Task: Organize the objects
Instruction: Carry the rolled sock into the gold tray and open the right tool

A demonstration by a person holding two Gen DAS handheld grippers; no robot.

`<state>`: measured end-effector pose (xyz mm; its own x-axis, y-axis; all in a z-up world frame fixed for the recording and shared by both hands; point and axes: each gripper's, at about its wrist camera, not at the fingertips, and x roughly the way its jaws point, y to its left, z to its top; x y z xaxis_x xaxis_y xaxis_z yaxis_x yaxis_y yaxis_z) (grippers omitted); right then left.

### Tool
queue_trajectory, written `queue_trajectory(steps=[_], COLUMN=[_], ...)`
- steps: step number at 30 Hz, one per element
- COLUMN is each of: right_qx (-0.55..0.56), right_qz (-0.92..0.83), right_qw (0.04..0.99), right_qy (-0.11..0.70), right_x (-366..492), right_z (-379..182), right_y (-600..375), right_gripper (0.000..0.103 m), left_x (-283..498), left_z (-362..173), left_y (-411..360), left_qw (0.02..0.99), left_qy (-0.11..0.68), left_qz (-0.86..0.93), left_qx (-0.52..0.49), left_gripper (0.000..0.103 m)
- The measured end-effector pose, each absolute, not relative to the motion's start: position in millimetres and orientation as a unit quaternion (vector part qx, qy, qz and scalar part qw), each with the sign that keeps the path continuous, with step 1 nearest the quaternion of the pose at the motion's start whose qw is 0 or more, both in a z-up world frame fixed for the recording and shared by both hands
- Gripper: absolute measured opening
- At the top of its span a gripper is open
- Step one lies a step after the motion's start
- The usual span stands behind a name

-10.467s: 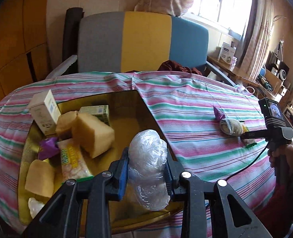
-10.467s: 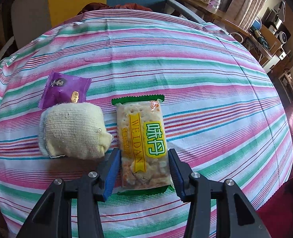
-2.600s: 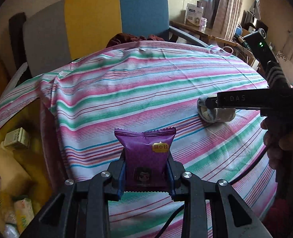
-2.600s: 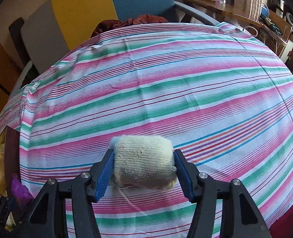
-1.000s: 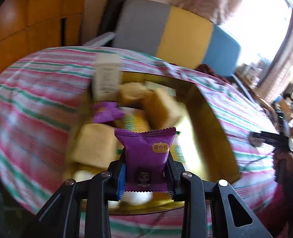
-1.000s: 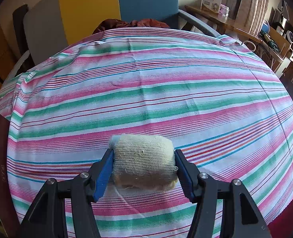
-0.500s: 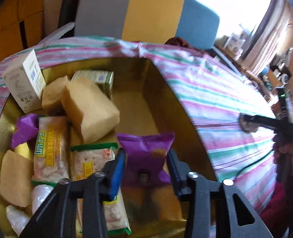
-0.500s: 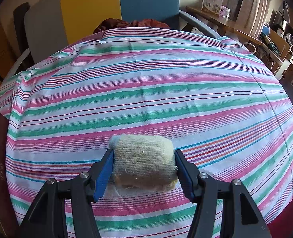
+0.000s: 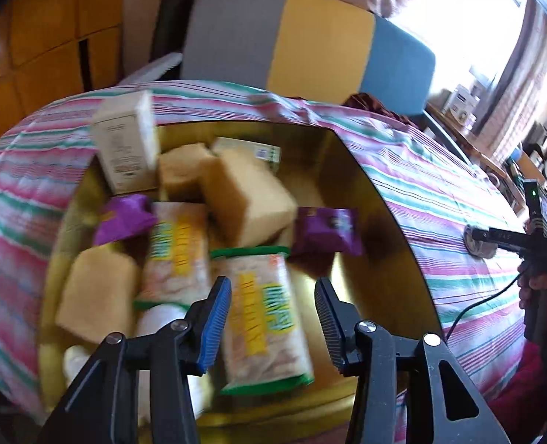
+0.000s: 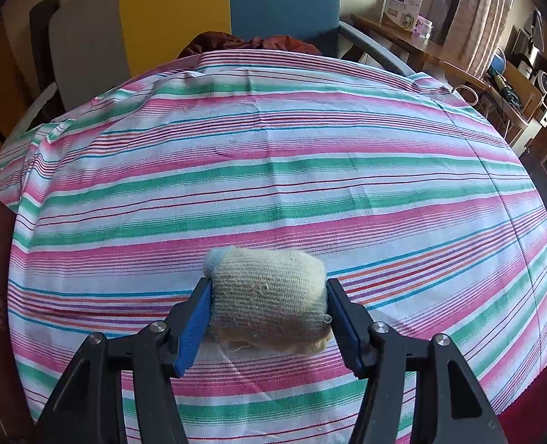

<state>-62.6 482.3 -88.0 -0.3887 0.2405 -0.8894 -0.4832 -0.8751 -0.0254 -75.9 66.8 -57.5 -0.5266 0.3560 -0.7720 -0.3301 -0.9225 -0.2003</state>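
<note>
The right gripper point(image 10: 269, 314) pinches the rolled sock point(image 10: 267, 305) across its sides, low over the striped counter point(image 10: 273, 170). The sock looks light and soft, so a mid-body hold suits it. The left gripper point(image 9: 273, 314), jaws opening and empty, hangs over the gold box point(image 9: 391, 214); the purple packet point(image 9: 327, 231) lies inside at one o'clock.

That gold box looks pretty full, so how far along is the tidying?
Mostly done: the gold box already holds cracker packs, sponge blocks, a carton and a purple snack packet, which lies clear of the left gripper as its jaws are opening. In hand: the right gripper grips a rolled cloth on the striped tablecloth. Only that remains to box.
</note>
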Motion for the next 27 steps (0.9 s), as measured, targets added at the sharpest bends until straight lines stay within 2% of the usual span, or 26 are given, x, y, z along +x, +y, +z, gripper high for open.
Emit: queue_trajectory(steps=[6, 13, 20, 27], right_qx=[-0.518, -0.481, -0.447, -0.472], right_qz=[0.83, 0.868, 0.887, 0.869], right_qw=[0.175, 0.033, -0.111, -0.137], right_qy=[0.112, 0.118, 0.041, -0.058], right_x=[-64.5, -62.3, -57.9, -64.0], right_z=[-79.9, -39.6, -9.8, -36.0], right_y=[451.4, 357.6, 237.4, 169.7], right_gripper=[0.06, 0.06, 0.06, 0.061], left_x=[-68.8, -64.2, -60.1, -58.1], left_z=[-56.8, -51.7, -47.4, -46.6], left_y=[39.1, 23.7, 14.9, 6.3], left_qw=[0.164, 0.15, 0.143, 0.128], left_qy=[-0.02, -0.027, -0.034, -0.035], left_qz=[0.883, 0.894, 0.9, 0.905], left_qx=[-0.439, -0.422, -0.41, -0.404], left_gripper=[0.051, 0.053, 0.056, 0.062])
